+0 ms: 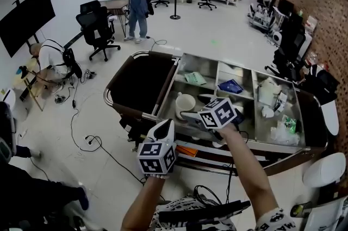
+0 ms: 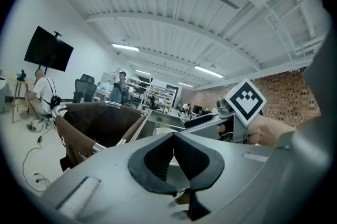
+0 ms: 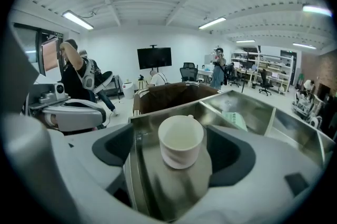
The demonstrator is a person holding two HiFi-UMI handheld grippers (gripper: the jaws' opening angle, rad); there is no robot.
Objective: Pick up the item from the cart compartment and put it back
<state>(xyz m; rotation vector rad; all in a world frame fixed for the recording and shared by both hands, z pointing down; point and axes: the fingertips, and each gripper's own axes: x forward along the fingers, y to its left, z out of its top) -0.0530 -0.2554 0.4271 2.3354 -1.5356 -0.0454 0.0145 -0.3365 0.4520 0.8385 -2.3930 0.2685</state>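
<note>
Cup (image 3: 180, 139) and right gripper (image 3: 174, 157), seen along the jaws. We see the white cup standing upright, mouth up, on the steel floor of the near-left compartment of the cart (image 1: 246, 64). It sits squarely between the two right jaws. These are spread wide, one dark pad on each side of the cup, and neither pad touches its wall. The cup's long axis is vertical, so it runs across the line between the pads. We judge that a plain closing stroke would meet the round wall on both flanks, with no need to turn the gripper.

From the head view, the right gripper (image 1: 187, 114) reaches in over the near rim and points leftward at the cup (image 1: 185, 102). The left gripper (image 1: 167, 125) is outside that rim, pointing upward and away from the person. In its own view the left gripper (image 2: 174, 136) has its jaws closed tip to tip with nothing between them, so we count the right gripper as much the nearer.

Neighbouring compartments hold a green packet (image 1: 194, 78) and a blue packet (image 1: 230, 86), both well apart from the cup. A brown bag (image 1: 142, 80) hangs at the cart's left end.

We cannot tell from this pose alone whether the cup is about to be lifted or has already been set back.
</note>
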